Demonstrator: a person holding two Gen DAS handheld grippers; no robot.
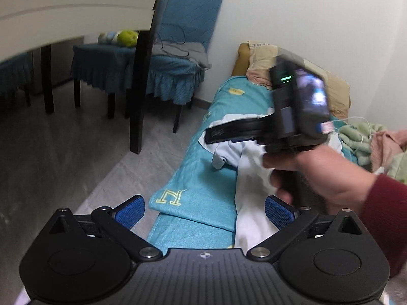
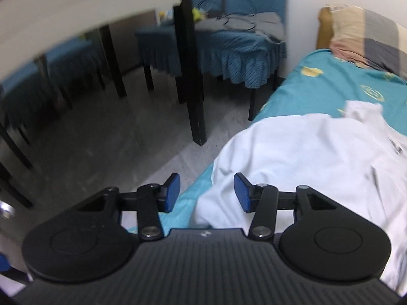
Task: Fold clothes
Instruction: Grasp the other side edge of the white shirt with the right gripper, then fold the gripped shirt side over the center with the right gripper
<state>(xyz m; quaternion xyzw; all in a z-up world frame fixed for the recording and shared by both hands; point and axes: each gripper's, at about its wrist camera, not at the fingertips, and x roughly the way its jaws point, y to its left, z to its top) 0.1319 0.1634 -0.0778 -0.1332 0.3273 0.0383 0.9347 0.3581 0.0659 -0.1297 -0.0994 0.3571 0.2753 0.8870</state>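
Left wrist view: far left is a white worktop (image 1: 63, 17) with dark legs, above a grey floor (image 1: 63, 157). Behind it stands a chair in a blue-green frilly cloth cover (image 1: 178, 58), with a grey cloth and a thin black cable on the seat. A round yellow-green ball (image 1: 127, 38) sits on another covered seat beside it. In the middle runs a bed with a teal sheet printed with yellow letters (image 1: 198, 178). The left tool (image 1: 204, 209) hangs over the near edge of the bed with its blue pads (image 1: 129, 212) spread wide and nothing between them. A white and pale blue garment (image 1: 249, 178) lies crumpled on the sheet, just ahead of the right pad. To the right, a hand (image 1: 318, 175) in a dark red sleeve holds the right tool (image 1: 229, 133) over the garment. I cannot tell from here if that tool grips anything. A tan and pink pillow (image 1: 262, 63) lies by the wall, and a green and pink pile of blankets (image 1: 368, 139) is at the far right.

Right wrist view: the dark worktop legs and the blue-green chairs (image 2: 229, 48) are on the left. The right tool (image 2: 207, 192) is low in the middle with its blue pads (image 2: 173, 190) apart and empty. The garment (image 2: 305, 157) lies on the bed (image 2: 318, 81), spreading from between the pads off to the right, with its near edge hanging over the bed's side. The pillow (image 2: 363, 33) sits at the top right.
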